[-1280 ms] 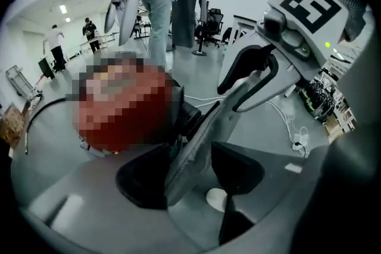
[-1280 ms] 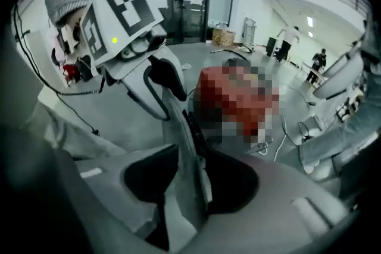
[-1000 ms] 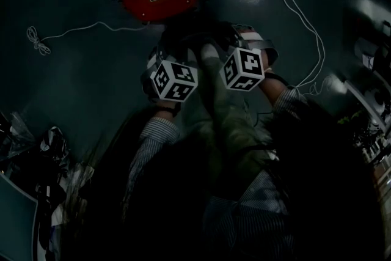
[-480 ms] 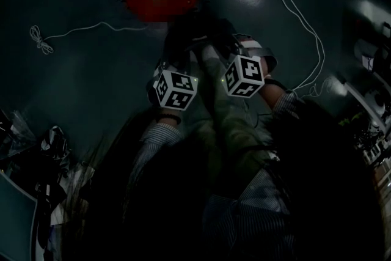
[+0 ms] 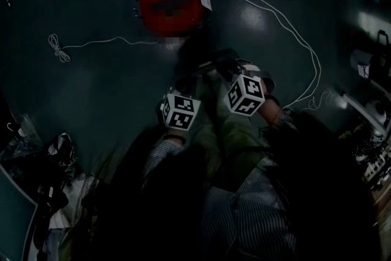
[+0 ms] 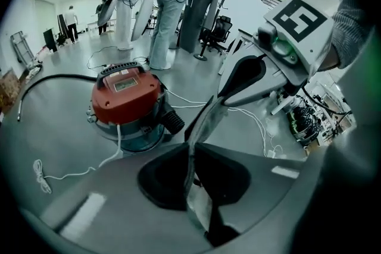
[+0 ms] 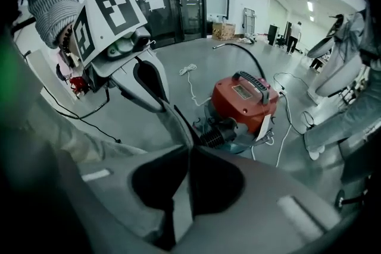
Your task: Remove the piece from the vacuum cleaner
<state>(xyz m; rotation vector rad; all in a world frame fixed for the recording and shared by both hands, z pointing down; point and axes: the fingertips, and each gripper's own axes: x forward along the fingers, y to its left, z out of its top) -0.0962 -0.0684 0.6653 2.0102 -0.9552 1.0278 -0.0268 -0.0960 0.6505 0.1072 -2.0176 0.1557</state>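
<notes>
Glossy grey floor (image 5: 91,88) carries the red vacuum cleaner (image 6: 126,98), and the thin grey piece (image 6: 205,125) is held in the air near it, clear of its body. The left gripper (image 6: 191,151) and the right gripper (image 7: 189,149) each have their fingers pinched narrowly on one end of the piece. Its long axis runs from one gripper to the other, with the sheet edge-on between the fingers.

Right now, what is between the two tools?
A thin grey piece stretches from the left tool to the right tool, and both are shut on it. Both gripper views show it.
</notes>
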